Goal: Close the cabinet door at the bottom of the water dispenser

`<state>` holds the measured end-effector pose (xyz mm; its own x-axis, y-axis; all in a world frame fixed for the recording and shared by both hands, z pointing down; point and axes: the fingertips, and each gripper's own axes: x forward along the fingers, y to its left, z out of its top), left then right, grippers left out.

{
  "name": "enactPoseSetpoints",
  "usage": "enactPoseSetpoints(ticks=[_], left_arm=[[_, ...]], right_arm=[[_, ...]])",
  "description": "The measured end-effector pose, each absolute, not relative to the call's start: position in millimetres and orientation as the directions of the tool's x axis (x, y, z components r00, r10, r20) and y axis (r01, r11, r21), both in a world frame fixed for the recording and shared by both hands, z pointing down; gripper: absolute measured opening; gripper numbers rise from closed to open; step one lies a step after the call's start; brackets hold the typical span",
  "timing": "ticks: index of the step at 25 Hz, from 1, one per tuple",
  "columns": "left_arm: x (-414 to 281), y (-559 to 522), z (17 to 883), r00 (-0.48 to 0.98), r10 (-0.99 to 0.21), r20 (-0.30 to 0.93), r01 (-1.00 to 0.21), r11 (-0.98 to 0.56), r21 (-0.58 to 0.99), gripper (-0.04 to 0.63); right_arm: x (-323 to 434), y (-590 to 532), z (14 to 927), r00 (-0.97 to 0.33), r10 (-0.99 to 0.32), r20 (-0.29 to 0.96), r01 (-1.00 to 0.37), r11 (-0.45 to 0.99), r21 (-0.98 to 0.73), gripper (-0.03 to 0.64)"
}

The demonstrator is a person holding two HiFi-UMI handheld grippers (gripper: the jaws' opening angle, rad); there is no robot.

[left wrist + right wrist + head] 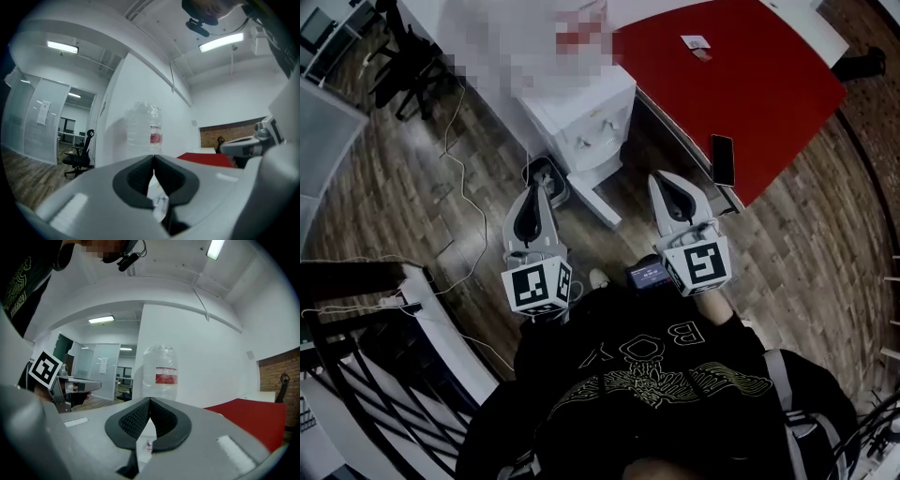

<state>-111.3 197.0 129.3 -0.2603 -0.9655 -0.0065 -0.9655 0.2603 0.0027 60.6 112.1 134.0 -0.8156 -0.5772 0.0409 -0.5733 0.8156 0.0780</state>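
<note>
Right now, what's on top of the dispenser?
A clear bottle with a red label stands on the dispenser. Its lower end is hidden behind the right gripper.

The water dispenser [581, 117] and its cabinet door [598, 199] look like smooth white plastic. The floor [412, 197] is grained wood planking. The bench [759, 84] top is smooth, matt red. The bottle [159, 369] is clear, crinkled plastic. The left tool [153, 157] and right tool [150, 399] have matt grey shells and black ribbed pads [136, 420].
</note>
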Motion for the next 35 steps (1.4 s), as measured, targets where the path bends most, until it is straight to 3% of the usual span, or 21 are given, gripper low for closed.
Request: enactPoseSetpoints(ticks=[13, 18, 21, 25, 30, 35], left_arm=[[-141, 137, 139, -0.326, -0.945, 0.039, -0.945, 0.326, -0.006, 0.008], [-149, 113, 168, -0.314, -0.948, 0.058, -0.946, 0.307, -0.104, 0.008], [-149, 99, 202, -0.302, -0.948, 0.099, -0.952, 0.295, -0.074, 0.008], [-153, 85, 256, -0.301, -0.941, 0.152, -0.954, 0.299, -0.034, 0.008], [-153, 95, 352, -0.273, -0.923, 0.272, -0.960, 0.281, -0.010, 0.008], [-178, 108, 444, -0.330, -0.856, 0.399, -0.934, 0.358, -0.003, 0.007]], right_arm=[[26, 35, 141, -0.834, -0.551, 0.035, -0.548, 0.834, 0.064, -0.006], [3, 15, 183, -0.861, -0.506, 0.057, -0.502, 0.862, 0.073, -0.001], [1, 6, 239, -0.841, -0.515, 0.169, -0.503, 0.857, 0.108, 0.089], [-7, 3, 339, -0.816, -0.469, 0.338, -0.473, 0.878, 0.077, 0.079], [-23, 24, 459, -0.798, -0.382, 0.466, -0.427, 0.904, 0.011, 0.072], [-34, 53, 570, -0.750, -0.268, 0.605, -0.362, 0.932, -0.035, 0.081]])
